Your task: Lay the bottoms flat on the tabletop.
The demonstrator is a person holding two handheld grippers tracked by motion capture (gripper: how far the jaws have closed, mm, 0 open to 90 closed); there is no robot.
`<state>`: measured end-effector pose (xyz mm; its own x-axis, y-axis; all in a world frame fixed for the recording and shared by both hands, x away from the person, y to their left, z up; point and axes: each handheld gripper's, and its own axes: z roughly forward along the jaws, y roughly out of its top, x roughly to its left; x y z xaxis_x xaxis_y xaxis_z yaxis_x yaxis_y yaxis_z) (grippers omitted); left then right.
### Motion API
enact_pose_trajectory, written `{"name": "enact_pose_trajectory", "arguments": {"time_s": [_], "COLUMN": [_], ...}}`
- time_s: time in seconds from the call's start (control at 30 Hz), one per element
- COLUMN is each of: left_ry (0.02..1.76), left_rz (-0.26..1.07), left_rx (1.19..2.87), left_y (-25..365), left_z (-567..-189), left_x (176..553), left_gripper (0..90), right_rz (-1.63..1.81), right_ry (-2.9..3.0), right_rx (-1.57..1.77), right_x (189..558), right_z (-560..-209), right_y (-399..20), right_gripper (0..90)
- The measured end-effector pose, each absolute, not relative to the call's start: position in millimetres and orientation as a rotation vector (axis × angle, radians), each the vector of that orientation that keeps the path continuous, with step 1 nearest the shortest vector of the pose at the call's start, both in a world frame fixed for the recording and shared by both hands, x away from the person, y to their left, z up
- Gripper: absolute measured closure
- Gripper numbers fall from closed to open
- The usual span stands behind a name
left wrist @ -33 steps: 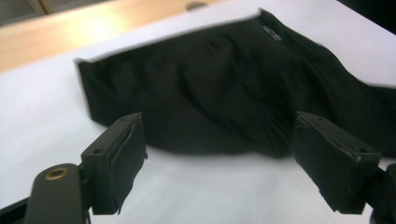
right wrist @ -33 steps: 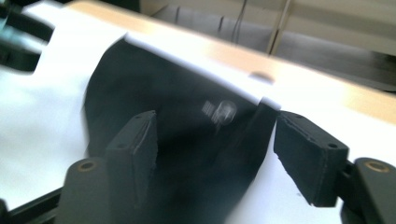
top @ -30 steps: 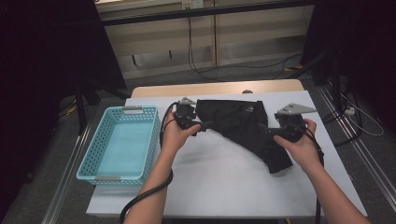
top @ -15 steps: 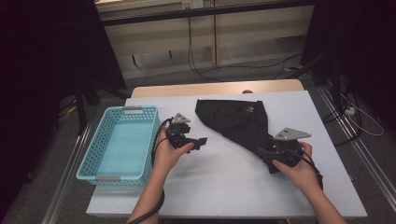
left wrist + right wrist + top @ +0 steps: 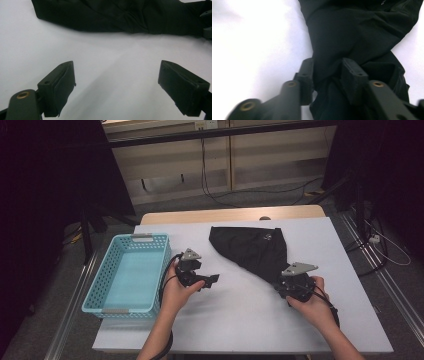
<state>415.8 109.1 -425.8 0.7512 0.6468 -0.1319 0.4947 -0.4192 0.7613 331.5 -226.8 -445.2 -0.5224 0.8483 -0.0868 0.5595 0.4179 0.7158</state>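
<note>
A black garment (image 5: 250, 250) lies spread on the white table (image 5: 240, 320), narrowing to a point at its near right end. My right gripper (image 5: 286, 281) sits at that point. In the right gripper view its jaws have just been closing, and my right gripper (image 5: 327, 67) now pinches a bunched fold of the garment (image 5: 357, 32). My left gripper (image 5: 214, 280) hovers over bare table left of the garment, pointing right. In the left gripper view my left gripper (image 5: 117, 68) is wide open with nothing between the jaws, and the garment (image 5: 112, 17) lies beyond them.
A light blue mesh basket (image 5: 150, 239) stands empty at the table's left edge, close beside the left hand. A wooden strip runs along the table's far edge. Cables lie on the floor beyond.
My left gripper has left the garment's upper left edge and moved left and nearer, toward the basket. My right gripper has come nearer and lower along the garment's right end and closed on it.
</note>
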Motion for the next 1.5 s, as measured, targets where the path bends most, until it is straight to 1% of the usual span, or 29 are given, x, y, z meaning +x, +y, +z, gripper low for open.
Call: {"name": "enact_pose_trajectory", "arguments": {"time_s": [0.1,0.23,0.3,0.4,0.5,0.6,0.87,1.17,1.27,1.33,1.37,1.43,1.5], "left_ry": [0.849,0.848,0.842,0.838,0.837,0.836,0.824,0.859,0.871,0.878,0.878,0.878,0.871], "left_rz": [0.235,0.227,0.226,0.228,0.229,0.223,0.23,0.227,0.224,0.229,0.227,0.23,0.229], "left_rx": [2.103,2.106,2.113,2.11,2.098,2.109,2.114,2.094,2.085,2.087,2.09,2.092,2.099], "left_y": [109.8,108.3,107.6,106.6,105.5,103.9,107.5,117.2,119.5,120.9,121.0,119.8,118.8], "left_z": [-425.2,-426.1,-426.0,-424.5,-423.7,-424.9,-423.5,-422.8,-423.6,-424.3,-424.7,-425.4,-424.8], "left_x": [416.4,416.8,416.8,416.6,416.5,415.7,412.9,409.9,410.6,410.9,410.7,409.9,409.5], "left_gripper": [14.2,14.1,14.0,14.0,14.0,14.0,14.0,14.0,14.0,14.0,14.0,14.0,14.0], "right_rz": [0.879,0.88,0.882,0.872,0.884,0.911,1.048,1.227,1.248,1.199,1.182,1.137,1.099], "right_ry": [2.234,2.227,2.232,2.218,2.213,2.21,2.148,2.127,2.101,2.06,2.034,1.995,1.984], "right_rx": [1.211,1.237,1.239,1.224,1.215,1.227,1.256,1.266,1.289,1.307,1.327,1.377,1.386], "right_x": [333.2,338.3,340.8,343.7,345.9,347.8,344.9,349.9,353.1,356.9,357.9,359.7,358.6], "right_z": [-447.8,-451.7,-453.8,-455.3,-455.6,-453.0,-429.5,-406.5,-404.2,-408.1,-410.6,-418.1,-421.3], "right_y": [-228.7,-230.5,-229.1,-226.8,-226.8,-229.8,-242.9,-249.1,-256.3,-264.8,-268.4,-278.3,-282.4], "right_gripper": [56.3,58.6,61.1,68.1,77.8,81.1,82.9,83.0,82.5,81.5,79.6,78.8,75.1]}}
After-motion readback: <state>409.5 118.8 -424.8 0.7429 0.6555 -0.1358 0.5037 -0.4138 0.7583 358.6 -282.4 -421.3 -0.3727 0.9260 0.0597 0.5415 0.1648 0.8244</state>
